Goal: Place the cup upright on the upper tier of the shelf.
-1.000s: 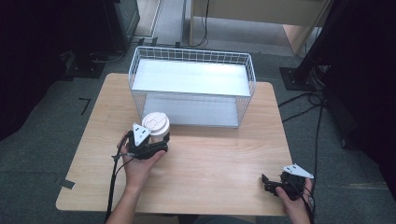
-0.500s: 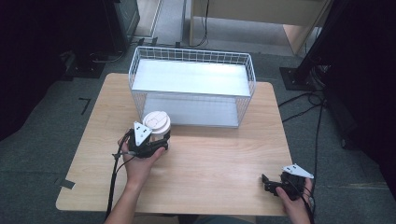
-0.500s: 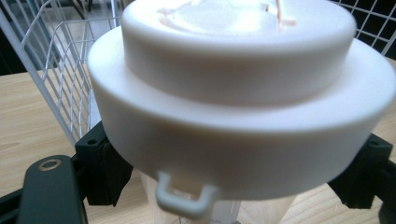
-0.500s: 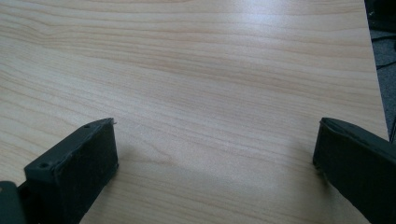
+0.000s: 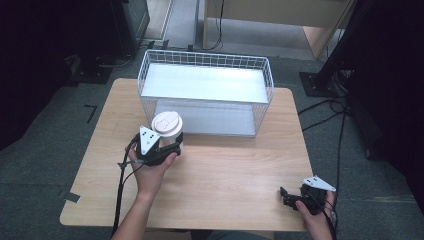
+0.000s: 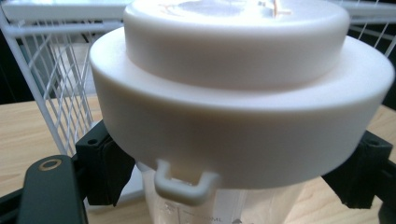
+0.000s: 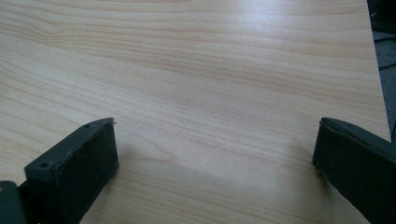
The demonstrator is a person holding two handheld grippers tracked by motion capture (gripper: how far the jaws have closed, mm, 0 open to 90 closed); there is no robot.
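Left gripper (image 5: 170,145) is clamping the lidded cup (image 5: 167,127) just under its lid, cup standing on the table (image 5: 240,165) just before the wire basket (image 5: 207,90); lift and placement pending, right gripper (image 5: 295,197) idling with jaws apart.

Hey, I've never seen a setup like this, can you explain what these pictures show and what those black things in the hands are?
A person sits at a wooden table and holds a set of hand-held tongs in each hand, each with two black jaws and its own small camera. One picture looks down from above the table; the other two look along each set of tongs. On the table stands a white wire basket. The left tongs have just closed on a paper cup with a white lid, beside the basket's front; its pads press the cup under the lid. The right tongs rest near the table's corner, jaws wide apart with nothing between them.
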